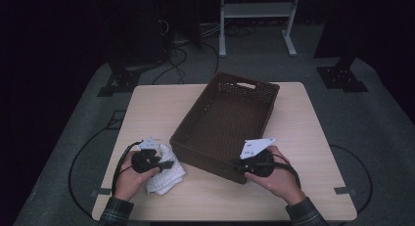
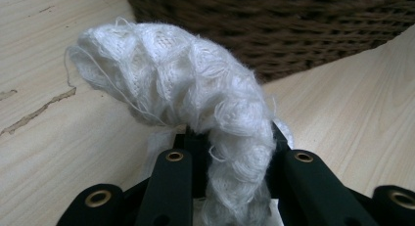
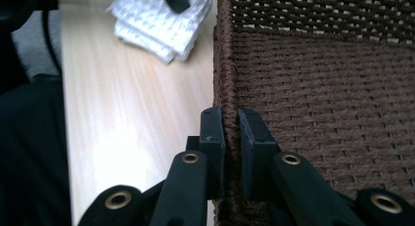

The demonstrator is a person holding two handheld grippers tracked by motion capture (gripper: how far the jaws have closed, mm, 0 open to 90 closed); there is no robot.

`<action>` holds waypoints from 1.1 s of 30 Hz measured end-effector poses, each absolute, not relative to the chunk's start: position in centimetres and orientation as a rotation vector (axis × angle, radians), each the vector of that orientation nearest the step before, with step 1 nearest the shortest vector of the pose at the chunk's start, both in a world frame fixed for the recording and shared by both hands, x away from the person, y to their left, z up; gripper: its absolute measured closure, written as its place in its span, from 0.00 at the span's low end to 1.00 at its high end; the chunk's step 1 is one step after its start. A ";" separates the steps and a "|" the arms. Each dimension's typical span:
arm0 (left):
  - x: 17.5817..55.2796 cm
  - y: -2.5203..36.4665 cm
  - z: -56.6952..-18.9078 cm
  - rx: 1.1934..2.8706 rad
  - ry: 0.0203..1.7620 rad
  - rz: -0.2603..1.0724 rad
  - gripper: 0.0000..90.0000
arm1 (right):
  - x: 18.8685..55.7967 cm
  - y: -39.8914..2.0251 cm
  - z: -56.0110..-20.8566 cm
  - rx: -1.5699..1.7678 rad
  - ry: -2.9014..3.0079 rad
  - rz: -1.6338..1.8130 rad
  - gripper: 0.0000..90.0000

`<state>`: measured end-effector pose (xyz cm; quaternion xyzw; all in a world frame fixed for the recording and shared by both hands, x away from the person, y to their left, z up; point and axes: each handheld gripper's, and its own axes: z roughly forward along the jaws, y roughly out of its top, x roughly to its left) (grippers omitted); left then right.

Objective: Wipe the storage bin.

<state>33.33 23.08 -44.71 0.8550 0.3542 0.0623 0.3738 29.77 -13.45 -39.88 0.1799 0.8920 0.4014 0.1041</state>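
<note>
Pinching the basket (image 1: pixel 225 123) rim at the table's near edge, the right gripper (image 3: pixel 231 133) steadies it; the left gripper (image 2: pixel 235 152) clamps the white cloth (image 2: pixel 195 99), which likely wants lifting in next.

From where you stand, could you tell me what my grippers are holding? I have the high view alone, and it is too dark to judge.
Observer: The left gripper is shut on the white knitted cloth, which bulges out ahead of its jaws.
Operator: Thank you. And the right one?
Observer: The right gripper pinches the brown wicker basket by its rim, one jaw inside the wall, one outside.
Operator: Is the table sound near the cloth?
Observer: The table shows a scratch there.
</note>
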 end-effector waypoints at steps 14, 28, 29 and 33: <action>33.4 23.0 -44.0 2.167 0.898 0.181 0.81 | 30.5 -11.9 -40.1 0.570 2.623 1.220 0.88; 34.4 22.7 -41.3 2.119 0.865 0.237 0.81 | 30.5 -12.0 -40.4 0.597 2.620 1.237 0.89; 34.5 22.6 -41.1 2.115 0.863 0.240 0.81 | 30.5 -12.0 -40.4 0.595 2.620 1.236 0.89; 35.3 22.1 -41.1 2.109 0.865 0.231 0.81 | 30.5 -12.0 -40.4 0.591 2.620 1.233 0.89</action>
